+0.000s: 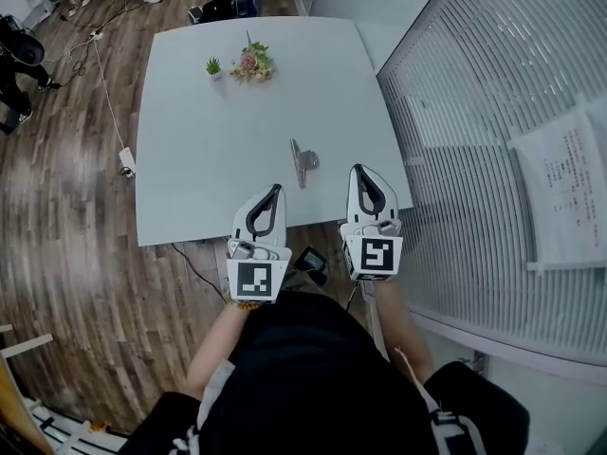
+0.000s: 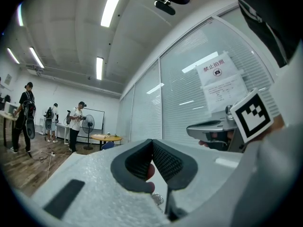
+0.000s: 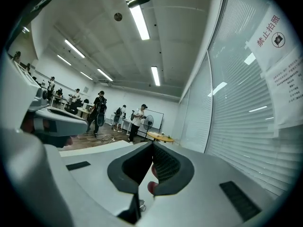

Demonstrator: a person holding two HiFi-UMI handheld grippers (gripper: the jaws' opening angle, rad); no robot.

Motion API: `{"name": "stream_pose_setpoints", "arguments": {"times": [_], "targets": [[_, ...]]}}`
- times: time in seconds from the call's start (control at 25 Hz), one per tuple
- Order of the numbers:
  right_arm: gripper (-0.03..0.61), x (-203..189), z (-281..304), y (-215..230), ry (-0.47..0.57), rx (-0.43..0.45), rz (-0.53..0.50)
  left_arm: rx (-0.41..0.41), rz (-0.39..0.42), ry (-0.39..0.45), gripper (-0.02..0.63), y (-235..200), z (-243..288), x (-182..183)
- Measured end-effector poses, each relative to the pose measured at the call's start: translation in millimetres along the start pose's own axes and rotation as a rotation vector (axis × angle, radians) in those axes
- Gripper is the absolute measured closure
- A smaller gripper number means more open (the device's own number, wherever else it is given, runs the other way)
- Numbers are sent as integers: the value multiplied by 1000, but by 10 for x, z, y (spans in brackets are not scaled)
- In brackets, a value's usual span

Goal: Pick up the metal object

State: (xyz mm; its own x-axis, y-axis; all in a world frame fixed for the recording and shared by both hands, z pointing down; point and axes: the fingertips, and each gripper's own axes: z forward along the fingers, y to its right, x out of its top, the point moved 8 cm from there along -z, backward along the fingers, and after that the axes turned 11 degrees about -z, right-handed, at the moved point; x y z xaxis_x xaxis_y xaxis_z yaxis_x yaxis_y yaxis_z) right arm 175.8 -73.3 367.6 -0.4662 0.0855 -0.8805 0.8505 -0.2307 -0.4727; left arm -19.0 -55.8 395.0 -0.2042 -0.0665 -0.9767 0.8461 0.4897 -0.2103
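The metal object (image 1: 303, 162), a flat silvery piece with a rounded end, lies on the white table (image 1: 209, 159) near its front edge. My left gripper (image 1: 277, 190) hovers at the table's front edge, just left of and nearer than the object, with its jaws shut and empty. My right gripper (image 1: 358, 170) is to the right of the object, about level with it, also shut on nothing. In the left gripper view the padded tips of my left gripper (image 2: 152, 142) meet. In the right gripper view the tips of my right gripper (image 3: 152, 144) meet too.
A small potted plant (image 1: 213, 66) and a flower bunch (image 1: 252, 63) stand at the table's far side. A blind-covered glass wall (image 1: 493, 112) with a paper notice (image 1: 564, 197) runs close on the right. Cables and a power strip (image 1: 126, 162) lie on the wooden floor. People stand far off (image 3: 100, 112).
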Motion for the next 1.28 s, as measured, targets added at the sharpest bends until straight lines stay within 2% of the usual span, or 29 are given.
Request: {"name": "stream_pose_setpoints", "arguments": {"times": [0.2, 0.32, 0.44, 0.72, 1.0, 1.28], "targets": [[577, -56, 55, -80, -39, 41, -19, -44, 46, 35, 603, 53, 41, 63], [577, -96, 79, -163, -53, 52, -32, -45, 11, 49, 603, 42, -38, 8], [577, -79, 162, -342, -53, 80, 12, -20, -14, 30, 603, -47, -75, -24], [577, -90, 287, -378, -94, 126, -2, -33, 13, 18, 603, -98, 85, 34], [577, -171, 456, -464, -119, 151, 5, -62, 91, -22, 603, -170, 148, 0], [577, -295, 712, -523, -158, 190, -87, -74, 91, -21, 603, -395, 233, 29]]}}
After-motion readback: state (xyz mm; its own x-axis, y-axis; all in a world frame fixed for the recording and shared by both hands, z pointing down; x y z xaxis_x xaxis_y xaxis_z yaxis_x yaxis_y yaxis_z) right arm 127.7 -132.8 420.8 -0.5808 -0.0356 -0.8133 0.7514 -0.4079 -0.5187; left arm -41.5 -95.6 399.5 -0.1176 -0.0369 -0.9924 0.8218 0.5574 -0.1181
